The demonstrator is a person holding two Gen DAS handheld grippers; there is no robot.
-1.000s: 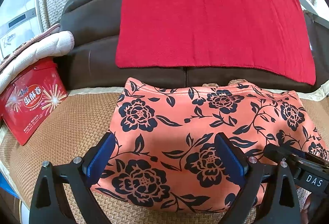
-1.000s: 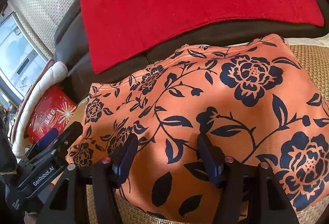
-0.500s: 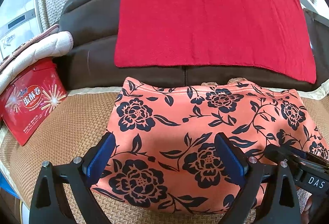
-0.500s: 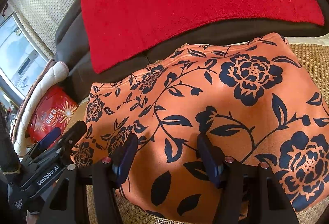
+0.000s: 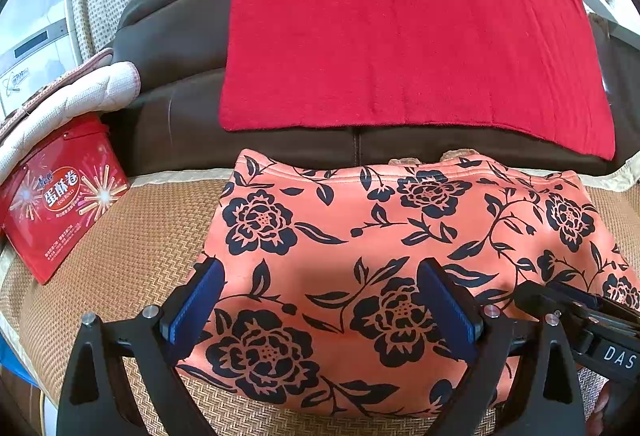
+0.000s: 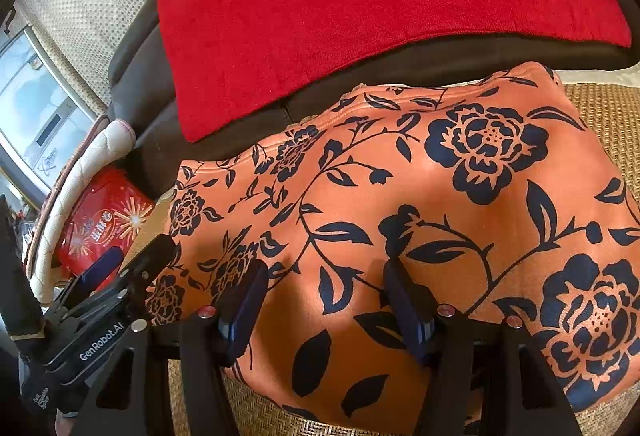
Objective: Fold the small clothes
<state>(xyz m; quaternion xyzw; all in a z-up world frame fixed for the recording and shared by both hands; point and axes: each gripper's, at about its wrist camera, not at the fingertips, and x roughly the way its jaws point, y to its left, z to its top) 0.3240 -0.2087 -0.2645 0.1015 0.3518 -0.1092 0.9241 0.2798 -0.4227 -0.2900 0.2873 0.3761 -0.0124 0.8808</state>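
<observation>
An orange garment with dark blue flowers (image 5: 400,236) lies folded flat on a woven mat (image 5: 120,256); it also fills the right wrist view (image 6: 400,196). My left gripper (image 5: 320,300) is open, its blue pads spread over the garment's near left part. My right gripper (image 6: 326,300) is open over the garment's near edge. Each gripper shows in the other's view: the right one (image 5: 568,300) at the garment's right, the left one (image 6: 132,260) at its left edge.
A red towel (image 5: 400,36) hangs over the dark brown sofa back (image 5: 168,68) behind the garment. A red snack box (image 5: 60,204) leans at the left on the mat, under a white quilted pad (image 5: 68,100).
Both grippers have drawn back slightly toward me, so more of the mat shows at the garment's near edge. The garment lies still and both stay open.
</observation>
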